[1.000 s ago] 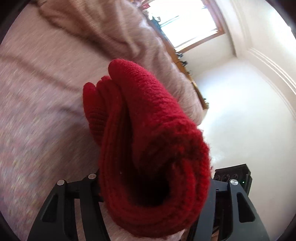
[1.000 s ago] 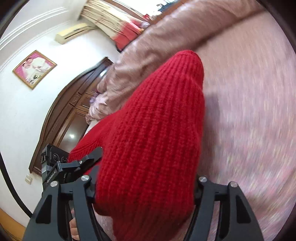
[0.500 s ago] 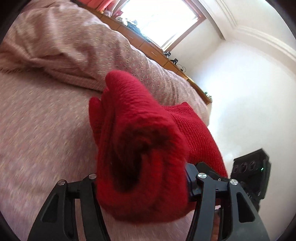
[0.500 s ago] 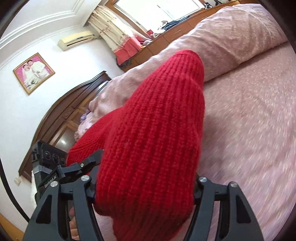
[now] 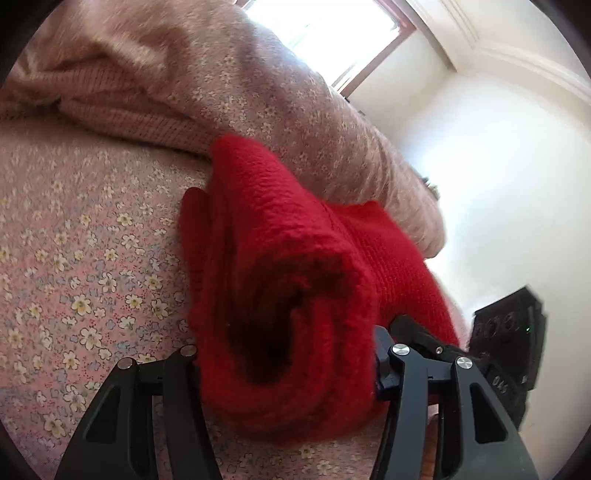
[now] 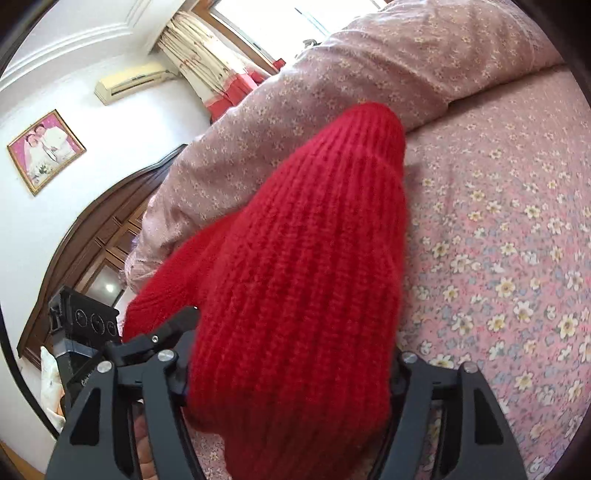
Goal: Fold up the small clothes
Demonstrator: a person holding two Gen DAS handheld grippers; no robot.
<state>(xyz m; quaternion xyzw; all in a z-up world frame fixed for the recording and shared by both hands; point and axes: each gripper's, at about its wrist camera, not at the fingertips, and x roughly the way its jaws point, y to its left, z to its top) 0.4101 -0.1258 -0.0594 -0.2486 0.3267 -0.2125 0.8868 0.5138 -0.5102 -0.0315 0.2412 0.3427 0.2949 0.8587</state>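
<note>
A folded red knit garment (image 5: 280, 295) is held between both grippers just above the pink flowered bed sheet (image 5: 81, 236). My left gripper (image 5: 284, 373) is shut on its thick folded end, and the layers bulge out between the fingers. My right gripper (image 6: 291, 373) is shut on the other end of the garment (image 6: 306, 266), whose ribbed face fills the view. The right gripper's body (image 5: 506, 350) shows at the lower right of the left wrist view. The left gripper's body (image 6: 85, 332) shows at the lower left of the right wrist view.
A rolled pink flowered quilt (image 6: 332, 103) lies along the far side of the bed, close behind the garment; it also shows in the left wrist view (image 5: 221, 74). A dark wooden headboard (image 6: 96, 236), white walls and a bright window (image 5: 325, 33) are beyond.
Both grippers have carried the folded garment down and forward toward the sheet and the quilt. The views have tilted, so more of the bed shows. The grips have not changed.
</note>
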